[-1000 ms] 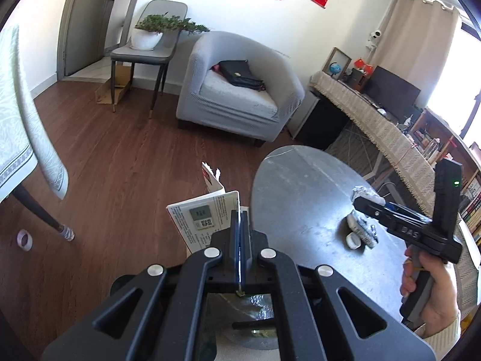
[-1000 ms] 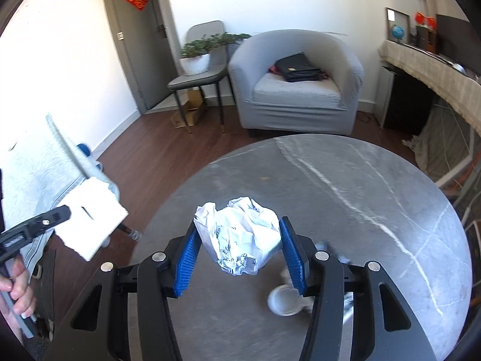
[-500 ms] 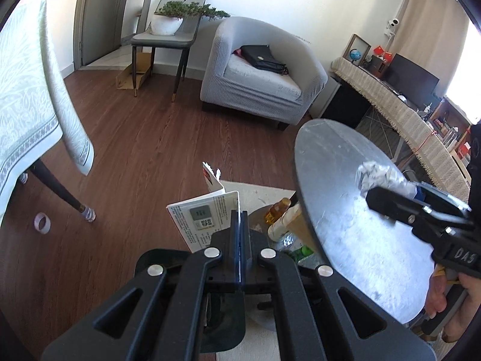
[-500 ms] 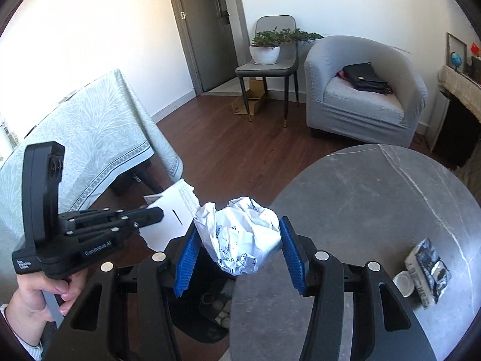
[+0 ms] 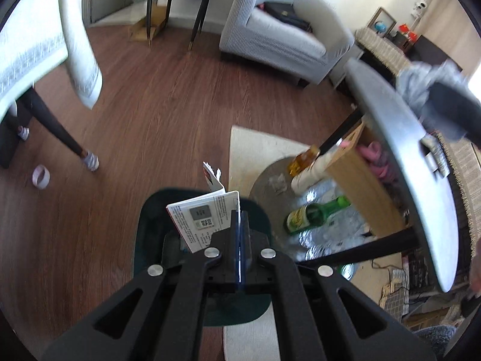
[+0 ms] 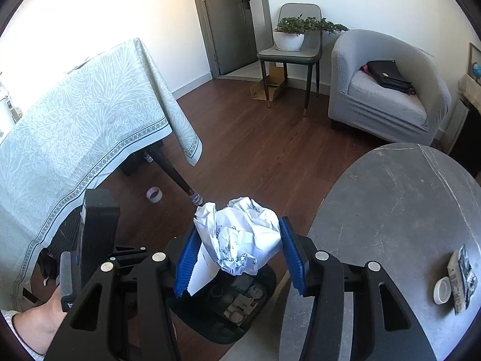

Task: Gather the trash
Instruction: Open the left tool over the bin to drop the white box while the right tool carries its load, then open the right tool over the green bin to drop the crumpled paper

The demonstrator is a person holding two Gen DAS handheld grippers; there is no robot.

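Pinching card (image 5: 204, 216), crumpled paper (image 6: 240, 237) — jaws clamped

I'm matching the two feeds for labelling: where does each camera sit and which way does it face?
Left wrist: on the left gripper, facing down at the dark trash bin; its fingers pinch a white printed card.
Right wrist: on the right gripper, angled down across the room; it clasps a crumpled white paper ball.
Shared: bin, round grey table.
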